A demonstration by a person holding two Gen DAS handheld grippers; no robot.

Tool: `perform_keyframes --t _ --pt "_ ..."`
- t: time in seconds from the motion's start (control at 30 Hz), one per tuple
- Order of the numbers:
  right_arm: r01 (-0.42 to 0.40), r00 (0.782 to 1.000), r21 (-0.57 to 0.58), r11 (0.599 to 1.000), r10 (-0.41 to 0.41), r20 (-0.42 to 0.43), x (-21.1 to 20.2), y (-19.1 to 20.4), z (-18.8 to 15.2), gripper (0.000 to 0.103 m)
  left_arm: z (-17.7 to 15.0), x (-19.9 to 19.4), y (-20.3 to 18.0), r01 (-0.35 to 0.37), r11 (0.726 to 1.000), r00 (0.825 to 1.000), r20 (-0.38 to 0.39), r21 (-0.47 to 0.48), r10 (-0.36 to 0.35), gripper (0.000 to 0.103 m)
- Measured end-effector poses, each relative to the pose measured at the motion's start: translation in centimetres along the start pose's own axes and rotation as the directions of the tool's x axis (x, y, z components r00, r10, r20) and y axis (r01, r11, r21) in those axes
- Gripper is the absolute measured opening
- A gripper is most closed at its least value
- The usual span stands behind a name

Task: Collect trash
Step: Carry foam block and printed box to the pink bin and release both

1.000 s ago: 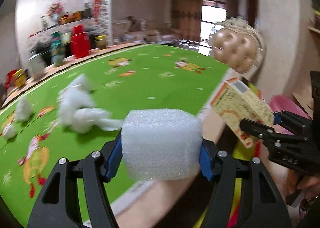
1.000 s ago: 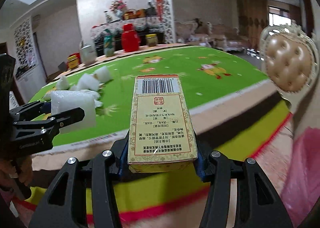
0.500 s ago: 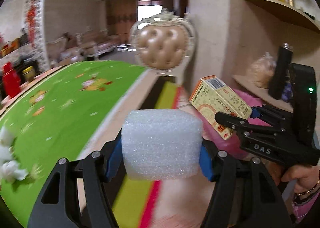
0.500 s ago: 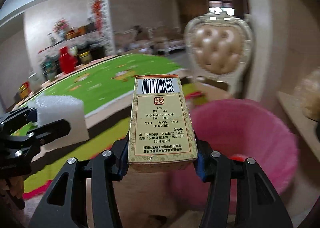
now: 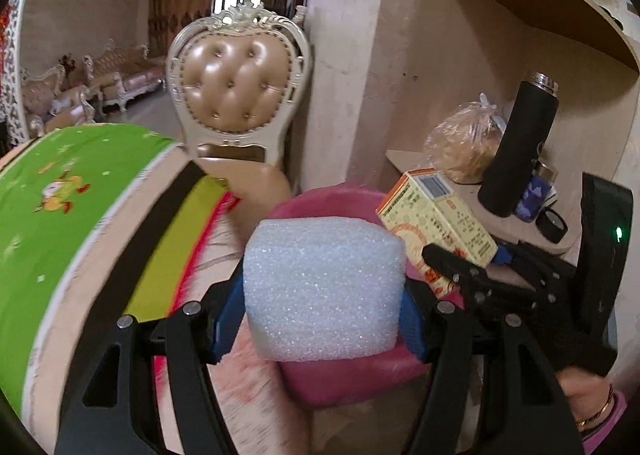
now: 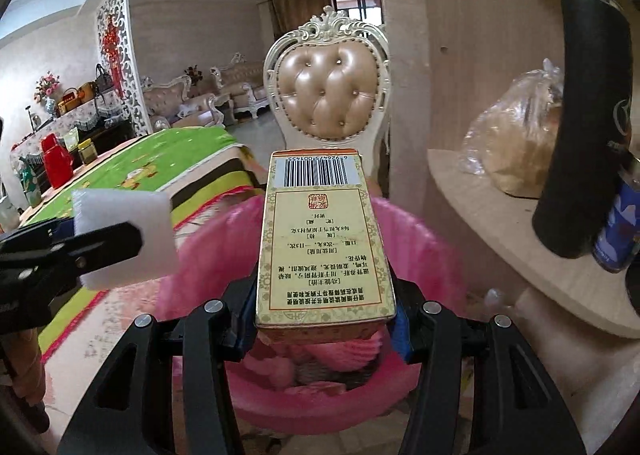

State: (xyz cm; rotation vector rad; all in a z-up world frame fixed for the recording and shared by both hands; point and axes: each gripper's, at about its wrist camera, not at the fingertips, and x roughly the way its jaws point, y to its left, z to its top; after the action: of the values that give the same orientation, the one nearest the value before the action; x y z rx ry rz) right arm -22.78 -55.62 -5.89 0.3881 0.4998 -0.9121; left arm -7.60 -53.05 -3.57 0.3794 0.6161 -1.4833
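My left gripper (image 5: 320, 319) is shut on a white foam block (image 5: 322, 287), held in front of a pink trash bin (image 5: 340, 379) that shows behind and under it. My right gripper (image 6: 324, 319) is shut on a yellow cardboard box (image 6: 322, 239) with a barcode end, held above the open mouth of the pink trash bin (image 6: 432, 239), which holds crumpled trash. In the left wrist view the yellow box (image 5: 436, 215) and right gripper (image 5: 460, 267) sit to the right of the foam. In the right wrist view the foam block (image 6: 128, 231) and left gripper (image 6: 100, 247) are at the left.
An ornate padded chair (image 6: 328, 95) stands just behind the bin. The table with its green cloth (image 5: 48, 207) lies to the left. A low curved shelf (image 6: 520, 239) on the right carries a black flask (image 6: 584, 115) and a plastic bag (image 6: 516, 143). A wall pillar (image 5: 348, 55) rises behind.
Both grippers swung right, away from the green table toward the pink bin by the shelf. The foam and the box stayed gripped; the bin now lies under and ahead of them.
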Motion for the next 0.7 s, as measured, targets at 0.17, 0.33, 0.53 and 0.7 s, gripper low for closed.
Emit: perform_keyframes --t 0.17,0.33,0.53,0.7 --pt "-0.005 1.0 0.011 1.0 0.005 -0.002 0.7 -1.1 0.3 0.052 0.8 2.4 -0.5 0.025 0.999 1.0 -0.006 -0.024 -0.025 0.069" --pt "-0.001 1.0 0.022 1.0 0.001 -0.003 1.5 -1.6 0.4 0.07 0.3 3.0 0.3 -0.015 0.999 1.0 0.011 -0.038 0.015 0.095" --pt "-0.011 1.0 0.021 1.0 0.012 -0.014 1.2 -1.2 -0.1 0.071 -1.0 0.3 3.0 -0.125 0.992 0.992 0.029 -0.036 0.126 0.098" --pt "-0.024 1.0 0.006 1.0 0.024 -0.011 0.1 0.5 0.0 0.077 -2.1 -2.9 4.8 -0.201 0.979 0.978 0.046 -0.035 0.202 0.098"
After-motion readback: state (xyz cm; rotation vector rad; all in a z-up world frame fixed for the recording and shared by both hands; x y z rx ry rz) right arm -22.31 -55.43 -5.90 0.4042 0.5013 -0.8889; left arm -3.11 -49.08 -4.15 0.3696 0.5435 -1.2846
